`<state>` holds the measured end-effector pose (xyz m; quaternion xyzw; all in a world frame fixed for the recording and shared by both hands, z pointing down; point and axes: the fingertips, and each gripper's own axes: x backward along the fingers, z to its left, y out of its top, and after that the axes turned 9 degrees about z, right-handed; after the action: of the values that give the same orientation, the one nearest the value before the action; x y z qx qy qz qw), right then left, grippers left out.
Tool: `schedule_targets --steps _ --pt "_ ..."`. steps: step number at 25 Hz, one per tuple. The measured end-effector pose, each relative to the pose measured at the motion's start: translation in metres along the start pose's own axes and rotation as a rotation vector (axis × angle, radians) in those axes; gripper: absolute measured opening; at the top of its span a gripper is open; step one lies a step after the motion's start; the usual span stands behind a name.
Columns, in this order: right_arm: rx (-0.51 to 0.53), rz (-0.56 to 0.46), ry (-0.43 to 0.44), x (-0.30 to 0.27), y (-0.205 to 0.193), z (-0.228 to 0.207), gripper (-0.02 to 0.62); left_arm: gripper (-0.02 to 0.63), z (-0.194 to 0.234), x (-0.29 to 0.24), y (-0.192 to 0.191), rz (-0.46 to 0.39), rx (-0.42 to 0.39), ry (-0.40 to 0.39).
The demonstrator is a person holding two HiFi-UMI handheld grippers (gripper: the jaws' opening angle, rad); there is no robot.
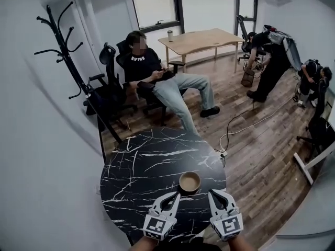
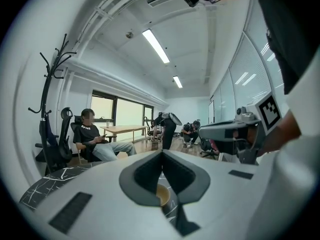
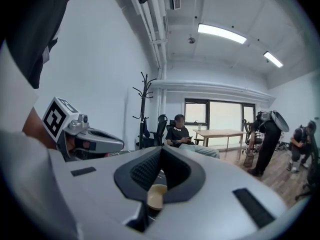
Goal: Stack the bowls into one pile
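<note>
A tan bowl pile (image 1: 189, 182) rests on the black marble round table (image 1: 141, 171), near its front right. The same pile shows below the jaws in the left gripper view (image 2: 162, 195) and in the right gripper view (image 3: 156, 195). My left gripper (image 1: 176, 194) is shut and empty, just front-left of the pile and raised off the table. The right gripper (image 1: 211, 192) is also shut with nothing in it, just front-right of the pile. Both point almost level over the tabletop.
A person sits in an office chair (image 1: 157, 82) beyond the table, legs stretched toward it. A black coat rack (image 1: 68, 61) stands at the left wall. A wooden desk (image 1: 207, 40) and other people are at the back right. A cable (image 1: 246, 122) lies on the floor.
</note>
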<state>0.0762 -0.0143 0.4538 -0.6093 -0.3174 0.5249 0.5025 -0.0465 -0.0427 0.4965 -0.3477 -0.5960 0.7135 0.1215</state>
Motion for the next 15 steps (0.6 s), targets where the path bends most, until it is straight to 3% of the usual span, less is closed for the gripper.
schedule_targets --steps 3,15 --pt "0.009 -0.047 0.006 0.000 0.005 0.006 0.005 0.015 0.000 0.008 -0.001 0.004 0.004 0.004" --pt "0.019 -0.040 -0.026 0.001 0.016 0.008 0.005 0.015 0.002 0.014 0.005 -0.012 -0.017 -0.004"
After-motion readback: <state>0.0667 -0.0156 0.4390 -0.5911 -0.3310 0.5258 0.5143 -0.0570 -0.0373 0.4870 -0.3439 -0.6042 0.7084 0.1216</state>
